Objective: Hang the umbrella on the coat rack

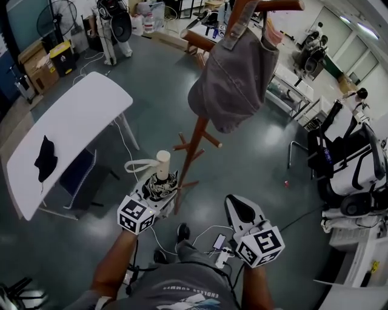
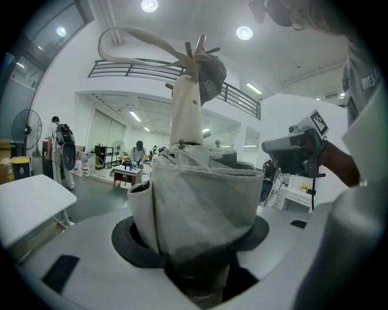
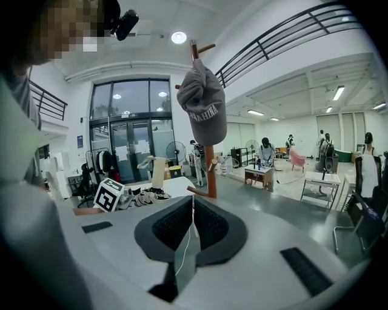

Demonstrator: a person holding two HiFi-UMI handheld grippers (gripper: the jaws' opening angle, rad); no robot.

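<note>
Umbrella (image 1: 162,172) pinched in left gripper (image 1: 157,195) jaws, right gripper (image 1: 240,209) jaws together, grey cap (image 1: 233,85) on coat rack (image 1: 194,150) ahead

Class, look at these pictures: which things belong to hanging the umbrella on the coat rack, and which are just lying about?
Belongs to the job: umbrella, held in the left gripper; coat rack.
Just lying about: cap on the rack; table; dark cloth on it; fan.

The shirt (image 1: 185,289) reads "ENDLESS"; lettering on the cap (image 3: 203,100) is unreadable
</note>
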